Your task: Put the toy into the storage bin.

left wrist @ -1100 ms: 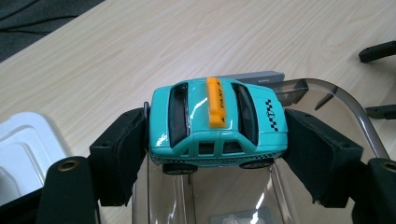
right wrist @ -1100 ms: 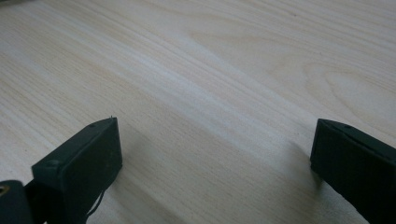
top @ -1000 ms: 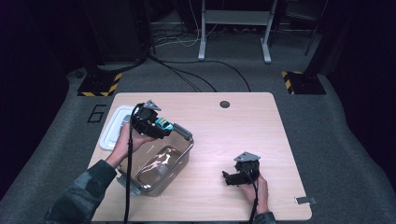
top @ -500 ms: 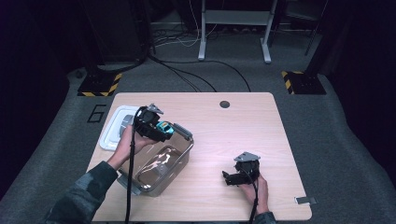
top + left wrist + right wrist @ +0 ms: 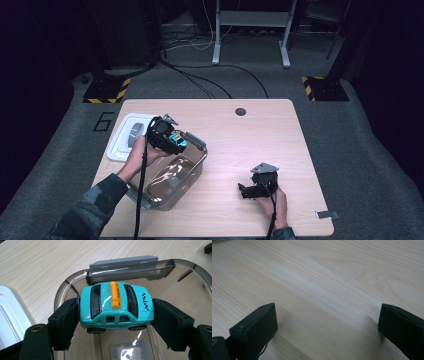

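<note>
A turquoise toy taxi (image 5: pixel 115 306) with an orange roof sign is clamped end to end between the black pads of my left gripper (image 5: pixel 115 322). In the high view the left gripper (image 5: pixel 167 137) holds the taxi (image 5: pixel 176 141) just above the far end of a clear plastic box (image 5: pixel 170 177). Below the car I see the box's curved rim (image 5: pixel 67 283) and its grey latch (image 5: pixel 123 262). My right gripper (image 5: pixel 246 190) rests low on the wooden table (image 5: pixel 240 145) at the front right, its jaws wide apart with nothing but bare wood between them (image 5: pixel 325 322).
A white lid (image 5: pixel 125 140) with a grey piece on it lies at the table's left edge, beside the box. A dark round hole (image 5: pixel 240 111) sits near the table's far edge. A small silver tag (image 5: pixel 325 215) lies at the front right corner.
The left gripper has shifted slightly with the taxi over the box's far end. The right gripper has stayed put.
</note>
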Action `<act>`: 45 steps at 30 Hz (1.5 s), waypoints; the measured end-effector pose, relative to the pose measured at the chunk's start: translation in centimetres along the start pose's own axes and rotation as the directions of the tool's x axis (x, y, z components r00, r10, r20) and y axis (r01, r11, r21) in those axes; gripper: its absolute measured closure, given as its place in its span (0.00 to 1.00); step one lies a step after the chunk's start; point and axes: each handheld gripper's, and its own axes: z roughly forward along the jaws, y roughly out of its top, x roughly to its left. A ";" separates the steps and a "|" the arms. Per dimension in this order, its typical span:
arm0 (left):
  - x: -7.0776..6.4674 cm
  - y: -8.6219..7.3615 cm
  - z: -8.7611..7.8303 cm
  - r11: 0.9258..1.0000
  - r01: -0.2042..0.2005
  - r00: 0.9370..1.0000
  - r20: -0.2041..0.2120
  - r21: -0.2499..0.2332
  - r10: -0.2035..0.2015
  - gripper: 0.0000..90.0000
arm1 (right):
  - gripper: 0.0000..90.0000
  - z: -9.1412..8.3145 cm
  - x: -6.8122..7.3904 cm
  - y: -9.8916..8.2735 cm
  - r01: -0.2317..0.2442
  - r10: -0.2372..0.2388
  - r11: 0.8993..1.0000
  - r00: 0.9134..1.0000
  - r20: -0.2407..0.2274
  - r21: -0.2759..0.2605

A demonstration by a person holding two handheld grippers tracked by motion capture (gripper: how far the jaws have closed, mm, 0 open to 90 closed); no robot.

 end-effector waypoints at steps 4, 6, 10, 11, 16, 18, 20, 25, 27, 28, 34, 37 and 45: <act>-0.1 0.1 0.2 1.000 -0.006 1.000 0.002 0.011 0.006 0.27 | 0.02 0.0 0.0 0.0 0.000 0.000 1.000 1.000 0.000 0.000; -0.1 0.1 0.3 1.000 -0.006 1.000 0.004 0.016 0.006 0.27 | 0.02 0.0 0.0 0.0 0.000 0.000 1.000 1.000 -0.001 -0.001; -0.1 0.1 0.6 0.999 -0.010 1.000 0.002 0.038 0.010 0.27 | 0.02 0.0 0.0 0.0 0.001 -0.001 1.000 1.000 0.000 0.000; -0.1 0.1 0.7 0.999 -0.008 1.000 0.004 0.040 0.008 0.27 | 0.02 0.0 0.0 0.0 0.000 0.000 1.000 1.000 0.000 0.000; 0.0 0.2 1.0 0.998 -0.006 1.000 0.005 0.056 0.006 0.27 | 0.02 0.0 0.0 0.0 0.000 0.000 1.000 1.000 -0.002 -0.001; 0.0 0.2 1.2 0.998 -0.004 1.000 0.005 0.058 0.004 0.27 | 0.02 0.0 0.0 0.0 0.000 0.000 1.000 1.000 -0.001 0.000; -0.1 0.2 1.4 0.998 -0.007 1.000 0.003 0.065 0.006 0.27 | 0.02 0.0 0.0 0.0 0.000 0.000 1.000 1.000 0.000 0.000; -0.2 0.1 1.7 0.997 -0.009 1.000 0.003 0.077 0.009 0.27 | 0.02 0.0 0.0 0.0 0.001 -0.001 1.000 1.000 0.000 -0.001; -0.2 0.0 1.8 0.997 -0.006 1.000 -0.002 0.072 0.007 0.27 | 0.02 0.0 0.0 0.0 0.001 -0.001 1.000 1.000 -0.001 0.000; -0.2 0.0 1.7 0.997 -0.011 1.000 0.004 0.074 0.011 0.27 | 0.02 0.0 0.0 0.0 0.002 -0.002 1.000 1.000 -0.001 -0.001; -0.5 0.1 0.9 1.000 -0.017 1.000 -0.001 0.024 0.017 0.27 | 0.02 0.0 0.0 0.0 0.004 -0.004 1.000 1.000 -0.001 -0.002; -0.6 0.0 0.5 1.000 -0.018 1.000 -0.002 0.004 0.018 0.24 | 0.02 0.0 0.0 0.0 0.001 -0.001 1.000 1.000 -0.002 -0.001; -0.1 -0.7 -1.3 0.999 0.004 1.000 0.004 -0.054 -0.003 0.16 | 0.02 0.0 0.0 0.0 0.001 -0.001 1.000 1.000 -0.002 -0.001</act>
